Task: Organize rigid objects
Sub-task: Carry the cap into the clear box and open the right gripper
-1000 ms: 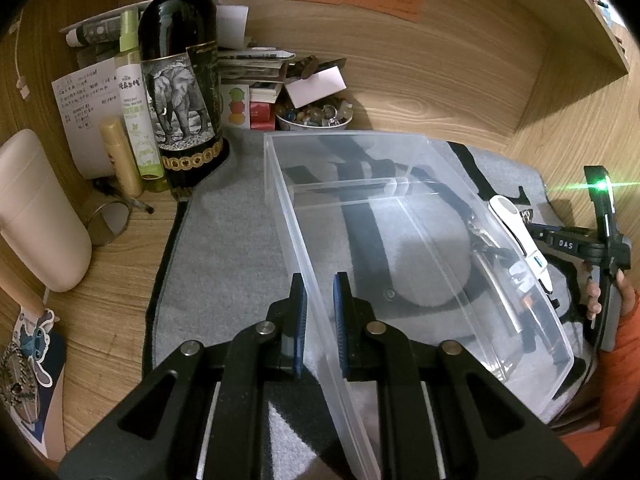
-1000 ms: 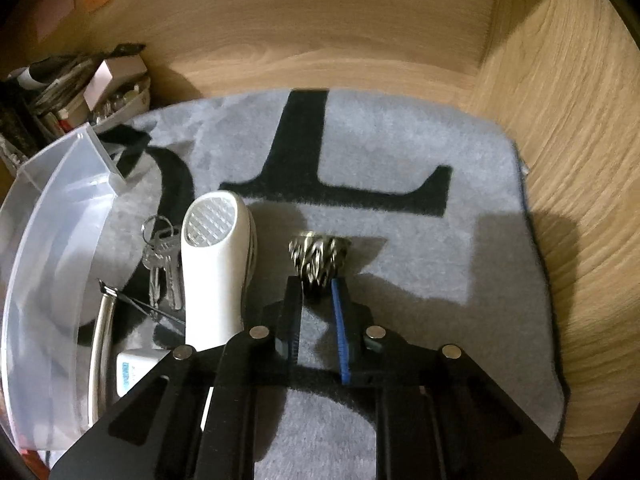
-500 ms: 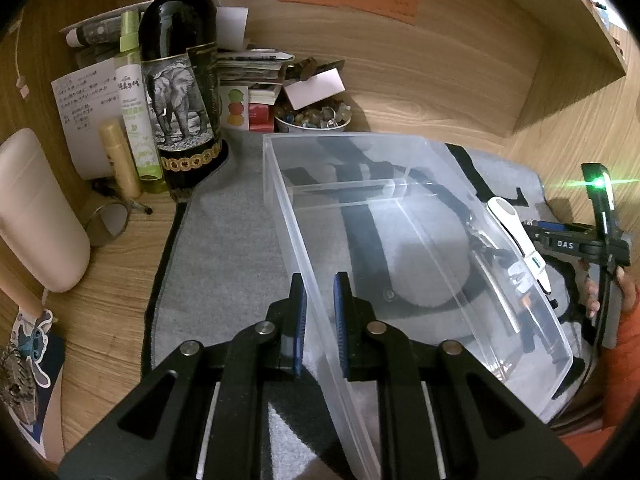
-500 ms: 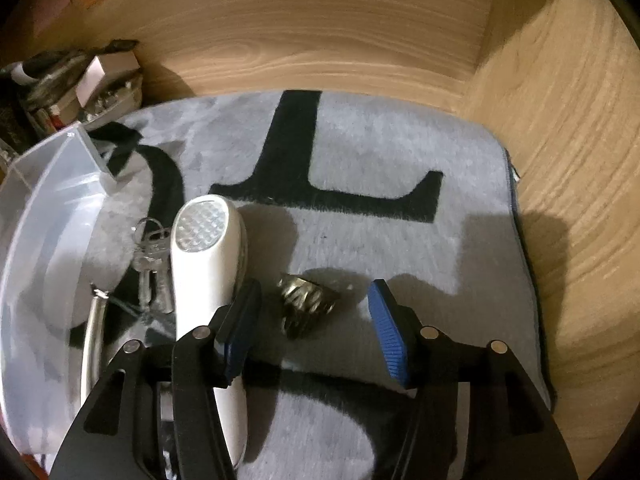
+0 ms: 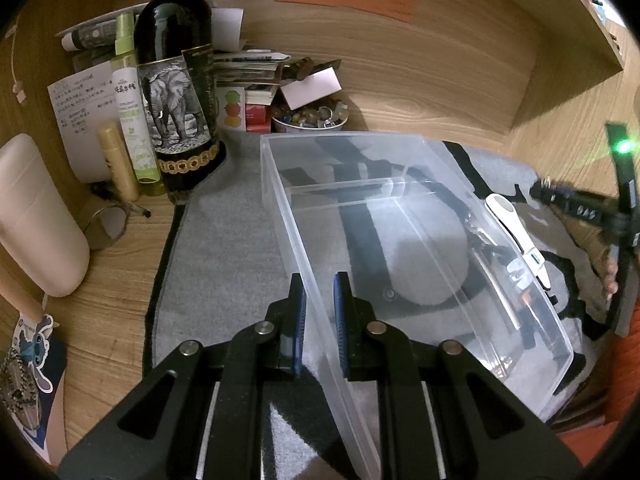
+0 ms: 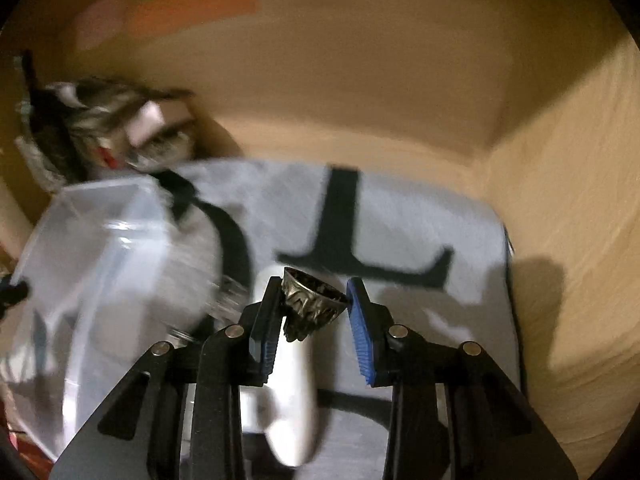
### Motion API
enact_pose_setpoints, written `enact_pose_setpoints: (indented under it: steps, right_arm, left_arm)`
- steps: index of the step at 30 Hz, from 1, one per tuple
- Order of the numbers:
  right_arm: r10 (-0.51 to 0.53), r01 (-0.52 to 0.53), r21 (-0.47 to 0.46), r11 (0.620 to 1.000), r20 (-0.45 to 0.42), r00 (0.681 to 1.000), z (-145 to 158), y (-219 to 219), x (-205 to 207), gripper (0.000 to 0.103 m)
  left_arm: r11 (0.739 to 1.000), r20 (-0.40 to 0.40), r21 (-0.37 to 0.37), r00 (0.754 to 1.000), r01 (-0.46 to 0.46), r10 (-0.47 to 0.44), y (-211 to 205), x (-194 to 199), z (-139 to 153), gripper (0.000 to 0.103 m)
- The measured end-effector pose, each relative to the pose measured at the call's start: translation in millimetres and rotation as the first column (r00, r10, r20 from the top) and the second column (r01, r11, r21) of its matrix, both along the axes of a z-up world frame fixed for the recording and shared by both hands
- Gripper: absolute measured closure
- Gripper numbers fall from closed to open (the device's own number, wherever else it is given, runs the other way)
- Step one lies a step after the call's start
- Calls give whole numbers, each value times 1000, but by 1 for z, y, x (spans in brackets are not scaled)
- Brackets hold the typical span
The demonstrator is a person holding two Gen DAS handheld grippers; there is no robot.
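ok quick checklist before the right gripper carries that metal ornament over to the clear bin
1. Ornament between right gripper pads: ok, the metal ornament sits there, jaws just been closing.
2. Grip square: not ok, it hangs tilted, touching mainly the left pad.
3. Clear of the grey mat: ok, it looks lifted, though the view is blurred.
4. Bin steadied: ok, left gripper is clamped on the clear bin wall.
5. Room in bin: ok, both compartments look empty.
6. White device disturbed: cannot tell.

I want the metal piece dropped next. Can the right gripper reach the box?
Probably yes. The right gripper, jaws just closing on the metal piece, hangs beside the open-topped box; only the low white device lies between. The left gripper clamps its far wall.
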State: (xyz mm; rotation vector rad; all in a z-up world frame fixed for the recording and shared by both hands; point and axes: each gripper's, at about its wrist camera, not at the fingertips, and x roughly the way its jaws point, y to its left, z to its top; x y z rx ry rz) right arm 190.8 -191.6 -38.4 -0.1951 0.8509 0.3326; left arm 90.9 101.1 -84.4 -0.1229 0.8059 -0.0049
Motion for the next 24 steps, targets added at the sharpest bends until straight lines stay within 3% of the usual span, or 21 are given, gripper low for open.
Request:
enact_pose_setpoints:
  steps: [10,24]
  right_arm:
    - [264,-266,29,963,76,962,31,90,-22,74]
    - [452,-455,-32,890,-71,889,-3,182,-24,74]
  left_arm:
    - [1000,23,8,1000,5,-5,-1,-2,-1,88]
    - [1000,40,11,999,11,-11,-1,-4,-1,88]
